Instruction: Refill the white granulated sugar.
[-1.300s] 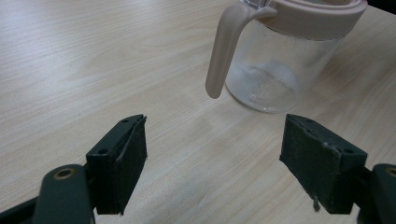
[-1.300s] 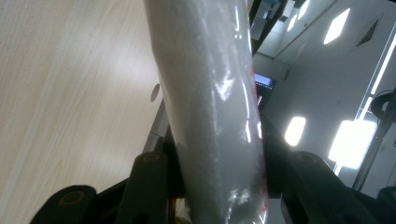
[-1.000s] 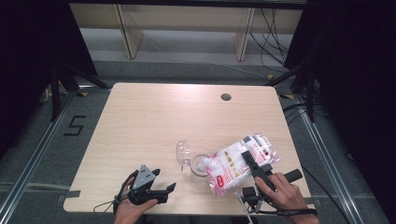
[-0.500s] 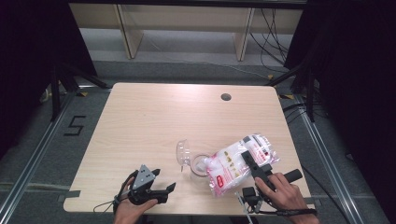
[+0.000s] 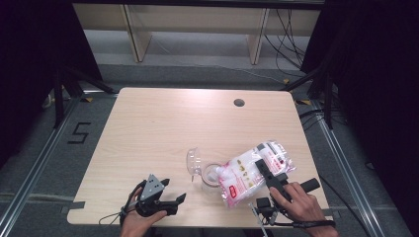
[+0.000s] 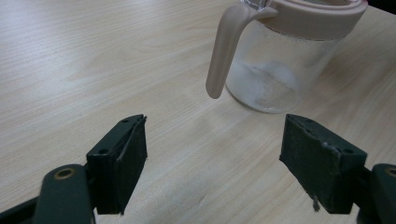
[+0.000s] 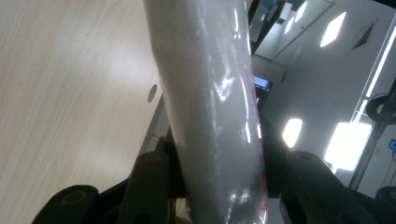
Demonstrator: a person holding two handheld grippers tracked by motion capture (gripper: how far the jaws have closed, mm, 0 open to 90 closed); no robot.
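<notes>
Pale wood tabletop (image 5: 163, 128) under dark surroundings, with a clear jug (image 5: 210, 174) standing near its front edge as the landmark. It has a pink rim and handle, its lid flipped open toward the left, and a little white stuff lies on its bottom, seen in the left gripper view (image 6: 268, 86).

Right of the jug, the right claw (image 5: 264, 168) is clamped on a white plastic bag (image 5: 247, 173) with red print; the bag is tilted with its lower end over the jug's mouth, as if to pour. In the right gripper view the bag (image 7: 215, 107) fills the gap between the jaws, pressed from both sides.

Left of the jug and apart from it, the left claw (image 5: 173, 190) stands wide open with nothing in it, pointing at the handle (image 6: 222, 51).

Nothing steadies the jug. A judgement: if the bag's weight drags on the rim, the light jug could tip or slide, and contents could spill past the mouth onto the wood. The slick film might also slip through the grip.
</notes>
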